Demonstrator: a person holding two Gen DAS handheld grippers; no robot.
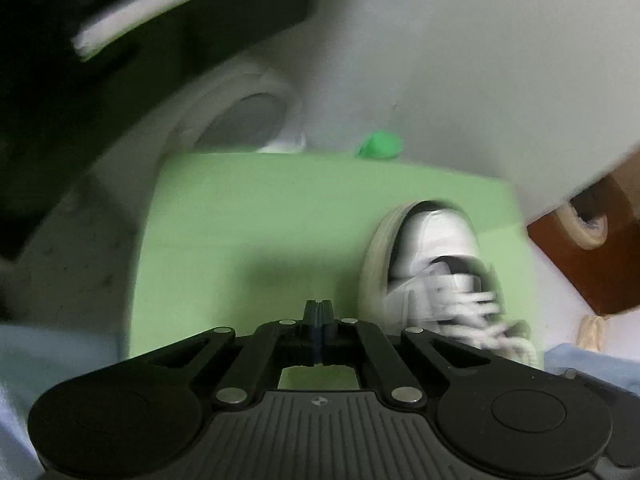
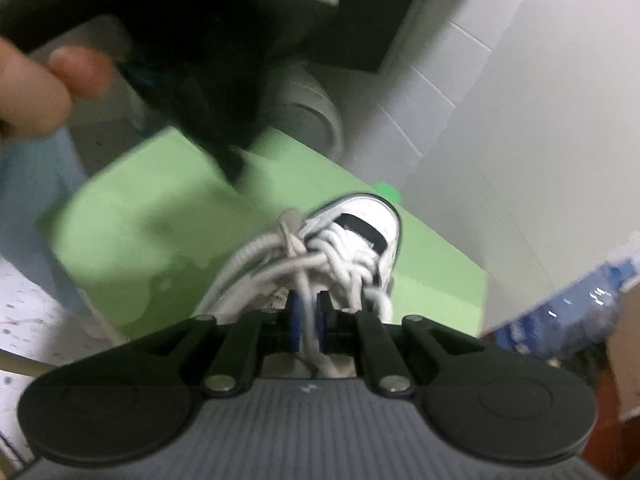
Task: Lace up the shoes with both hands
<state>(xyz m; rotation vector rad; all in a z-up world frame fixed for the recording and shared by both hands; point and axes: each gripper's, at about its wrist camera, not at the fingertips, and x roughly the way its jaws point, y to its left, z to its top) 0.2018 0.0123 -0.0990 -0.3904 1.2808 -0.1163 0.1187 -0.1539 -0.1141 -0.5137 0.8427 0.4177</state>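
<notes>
We see first the large white wall [image 2: 500,120], which fills the upper right of both views; in the right wrist view it shows tile lines. Below it lies the light green mat [image 1: 260,240], a wide flat sheet that carries the task's thing. Behind the mat's far edge stands a pale round container [image 1: 240,116], blurred, and a small bright green object [image 1: 380,145] sits just at that edge. At the right of the left wrist view there is a brown wooden surface [image 1: 592,264] with a roll of tape [image 1: 585,227] on it.

The white sneaker [image 2: 360,240] with black trim stands on the mat, its toe pointing away from us. Its white laces [image 2: 280,264] are threaded across the tongue, and loose strands run from them toward the camera.

The right gripper [image 2: 307,312] is clenched on one lace strand: the strand passes between the two blue pads, which press it from both sides, just above the shoe's opening. The left gripper [image 1: 319,312] is fully clenched with nothing between its fingers; it hangs over bare mat, just beside the sneaker's left side and not touching it. In the right wrist view this same tool appears as a dark blurred shape, with a person's hand [image 2: 44,84] on it at the upper left.
</notes>
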